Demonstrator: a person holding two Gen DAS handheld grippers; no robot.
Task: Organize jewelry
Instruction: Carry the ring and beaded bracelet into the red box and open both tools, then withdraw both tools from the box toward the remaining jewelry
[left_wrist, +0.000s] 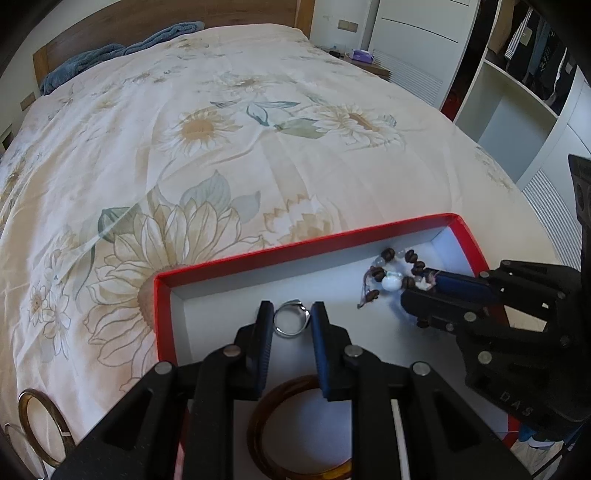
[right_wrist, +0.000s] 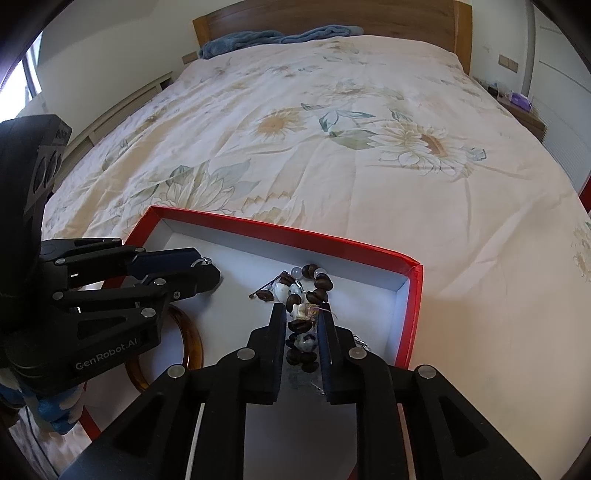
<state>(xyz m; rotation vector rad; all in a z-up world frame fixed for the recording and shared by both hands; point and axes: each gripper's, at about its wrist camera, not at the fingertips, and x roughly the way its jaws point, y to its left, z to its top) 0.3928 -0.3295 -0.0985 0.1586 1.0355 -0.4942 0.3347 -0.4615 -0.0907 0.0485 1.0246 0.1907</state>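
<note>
Two grippers are down in my red-rimmed box (left_wrist: 295, 246) on the bed. Nearest me an amber bangle (left_wrist: 273, 406) lies on the white floor, under my left gripper (left_wrist: 291, 312). Its fingers stand narrow with the silver ring (left_wrist: 290, 322) between them; I cannot tell whether the pads press on it. My right gripper (right_wrist: 303, 314) straddles the beaded bracelet (right_wrist: 306, 295), fingers narrow, gaps visible either side of the beads, so no grip there. Outside the box, at the left, another bangle (left_wrist: 38, 424) rests on the flowered quilt (left_wrist: 221, 129). Farthest off, a blue blanket (right_wrist: 273, 37) bunches against the wooden headboard (right_wrist: 332, 14).
</note>
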